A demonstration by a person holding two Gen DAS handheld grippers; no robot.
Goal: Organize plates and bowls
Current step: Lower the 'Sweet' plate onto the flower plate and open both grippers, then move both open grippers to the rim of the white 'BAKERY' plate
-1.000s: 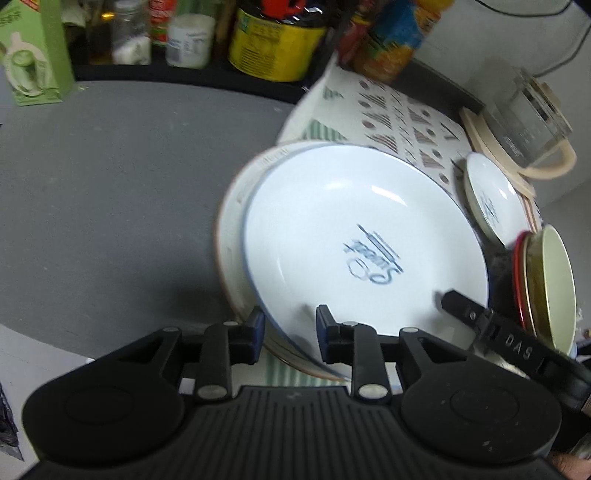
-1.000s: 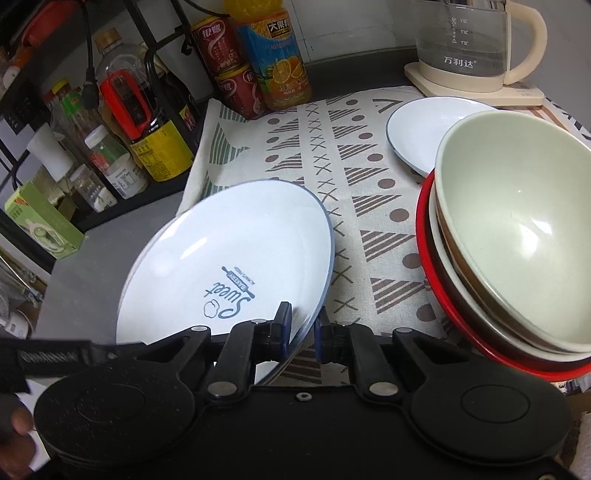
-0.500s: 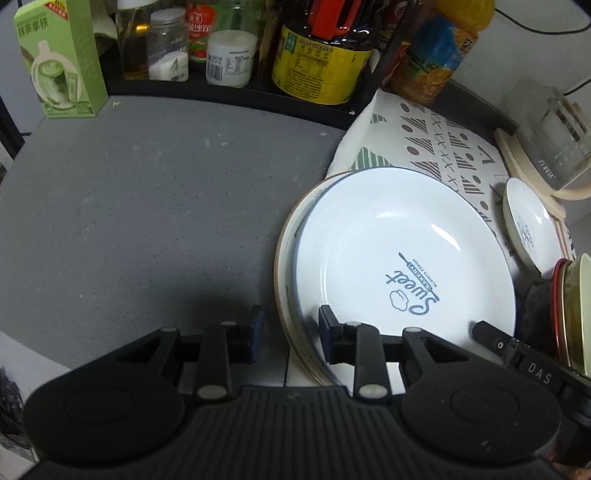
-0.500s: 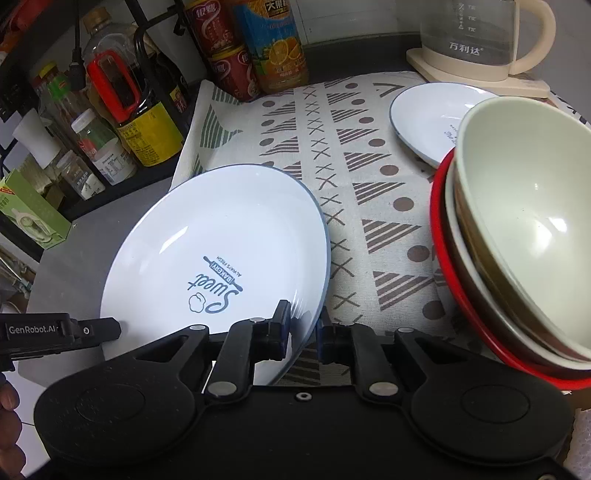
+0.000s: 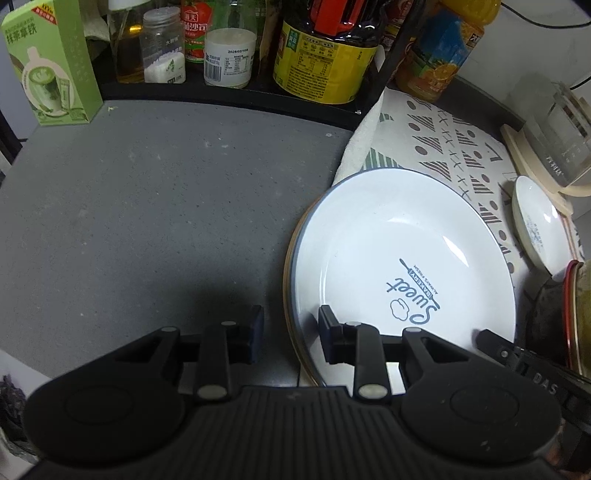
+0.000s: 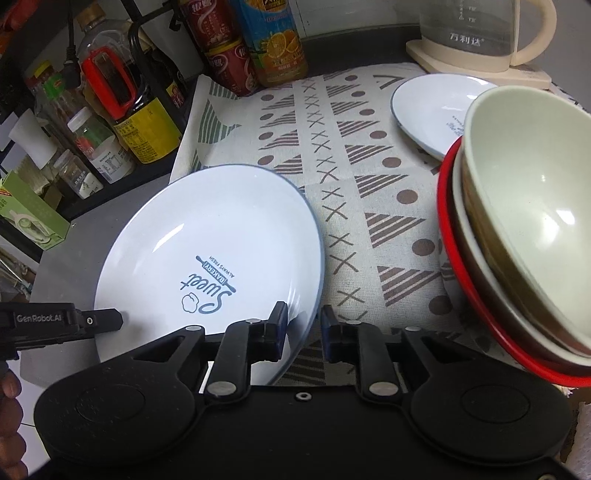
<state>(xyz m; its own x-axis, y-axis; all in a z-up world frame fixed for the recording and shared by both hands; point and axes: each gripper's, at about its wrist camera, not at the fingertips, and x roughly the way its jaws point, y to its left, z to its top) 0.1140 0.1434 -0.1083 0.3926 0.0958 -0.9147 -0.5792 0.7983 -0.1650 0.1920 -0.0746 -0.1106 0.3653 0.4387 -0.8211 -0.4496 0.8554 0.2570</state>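
Observation:
A large white plate with a blue "Sweet" print [image 5: 399, 258] [image 6: 207, 251] lies on top of a brown-rimmed plate [image 5: 291, 325], half on the patterned cloth. My left gripper [image 5: 290, 332] is open, its jaws astride the stack's near-left rim. My right gripper [image 6: 303, 325] is open, its jaws either side of the plate's right rim with gaps. A small white plate [image 6: 432, 110] [image 5: 535, 225] lies on the cloth at the back. A stack of bowls, cream on top over red [image 6: 517, 229], stands at the right.
The grey counter [image 5: 147, 221] stretches left of the plates. Bottles, jars and cans [image 5: 325, 48] line the back, with a green carton [image 5: 48, 66] at far left. A glass kettle [image 6: 476, 33] stands at back right. The patterned cloth [image 6: 351, 166] covers the right side.
The right gripper has let go of the white plate and its jaws have opened. The plate now lies on the brown-rimmed plate. The left gripper has drawn back to the left and opened wider.

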